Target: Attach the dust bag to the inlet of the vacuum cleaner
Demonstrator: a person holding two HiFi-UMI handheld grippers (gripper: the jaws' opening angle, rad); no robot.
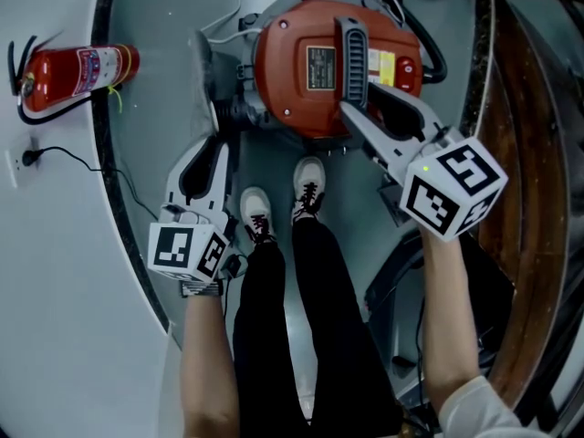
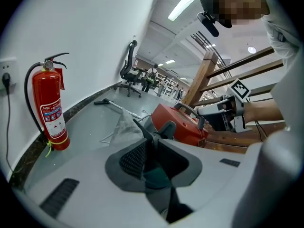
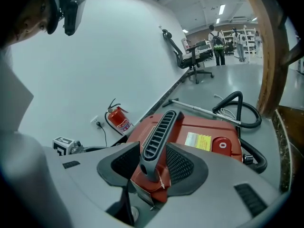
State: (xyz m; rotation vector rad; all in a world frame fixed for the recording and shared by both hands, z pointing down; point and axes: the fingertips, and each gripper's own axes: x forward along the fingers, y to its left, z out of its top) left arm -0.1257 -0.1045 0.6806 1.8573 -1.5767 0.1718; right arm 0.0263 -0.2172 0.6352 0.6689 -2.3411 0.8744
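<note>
**Grey floor, red vacuum, bag at the left jaws**

Grey floor (image 1: 164, 108) runs out to a curved white wall, and a red fire extinguisher (image 1: 78, 76) stands upright at that edge. A red vacuum cleaner (image 1: 301, 71) sits on the floor just ahead of the person's shoes (image 1: 308, 185). Its black hose (image 3: 242, 113) loops off its far side.

The dust bag (image 2: 124, 127) is limp grey cloth lying on the floor at the vacuum's side nearest the wall edge. What it holds cannot be seen.

The left gripper (image 2: 154, 128) points down toward that side, and the bag lies just beyond its tips, touching or nearly touching the left one. Its jaws stand a little apart. Nothing seems pinched between the pads, though the view is tight there.

The right gripper (image 3: 153, 148) reaches over the top of the vacuum. Its jaws are spread wide on either side of the ribbed dark handle (image 3: 159, 132), which rises between the pads. A sliver of gap shows on the left pad's side, so it is not clamped.
</note>
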